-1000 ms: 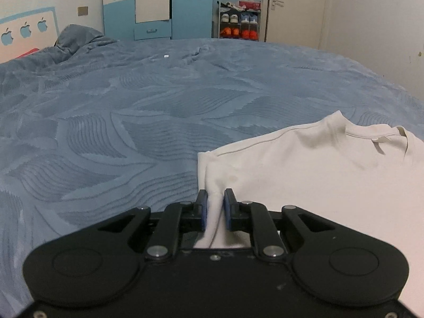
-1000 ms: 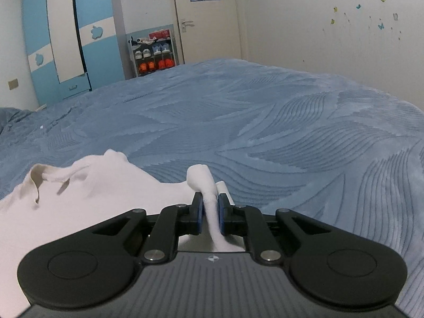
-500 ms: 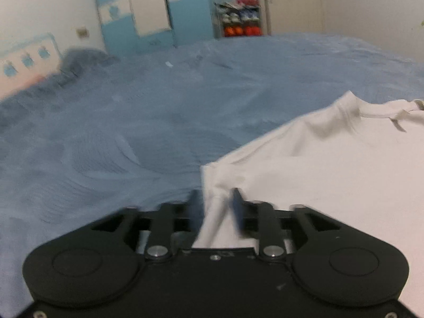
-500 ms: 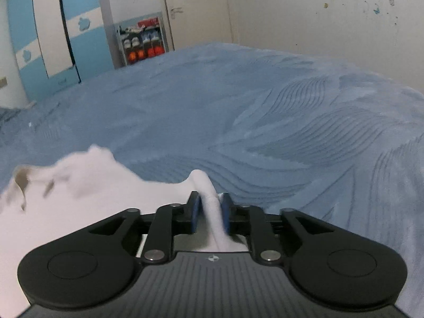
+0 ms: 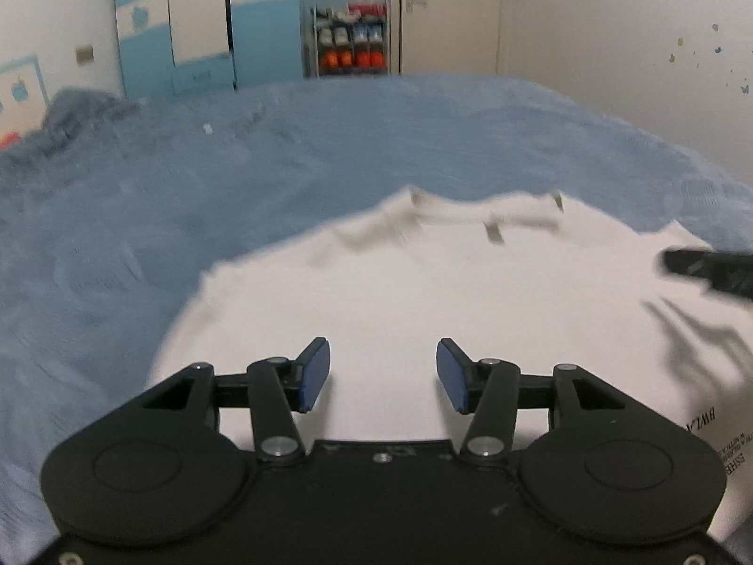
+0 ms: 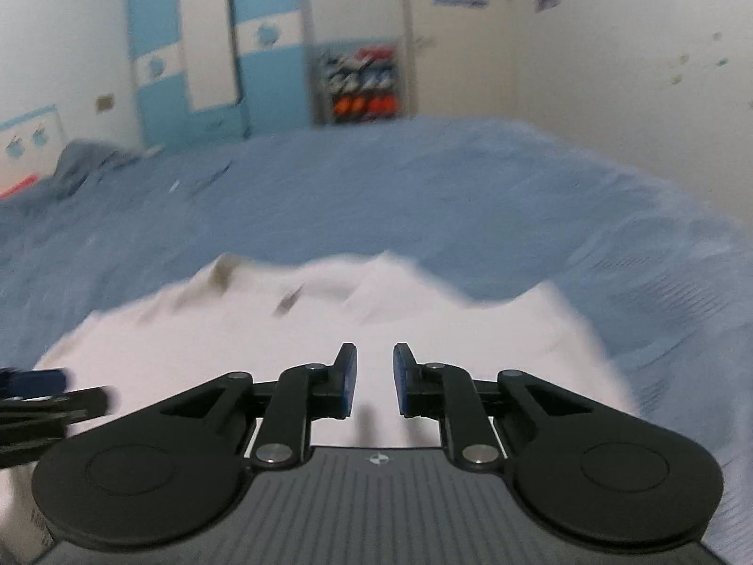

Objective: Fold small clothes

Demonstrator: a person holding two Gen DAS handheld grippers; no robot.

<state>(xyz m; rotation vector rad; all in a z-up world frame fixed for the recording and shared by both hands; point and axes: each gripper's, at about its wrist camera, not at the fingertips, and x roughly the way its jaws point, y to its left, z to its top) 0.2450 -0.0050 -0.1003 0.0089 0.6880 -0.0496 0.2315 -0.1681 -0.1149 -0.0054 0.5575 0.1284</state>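
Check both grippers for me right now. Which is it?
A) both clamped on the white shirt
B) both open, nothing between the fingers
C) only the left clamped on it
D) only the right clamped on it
B: the left gripper and the right gripper both show a clear gap between their blue pads, with the white shirt lying on the blue bedspread beneath them.

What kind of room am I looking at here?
Most likely a child's bedroom: a wide bed with a blue cover fills the view, a blue-and-white wardrobe stands at the far wall, and a small shoe rack sits beside the door.
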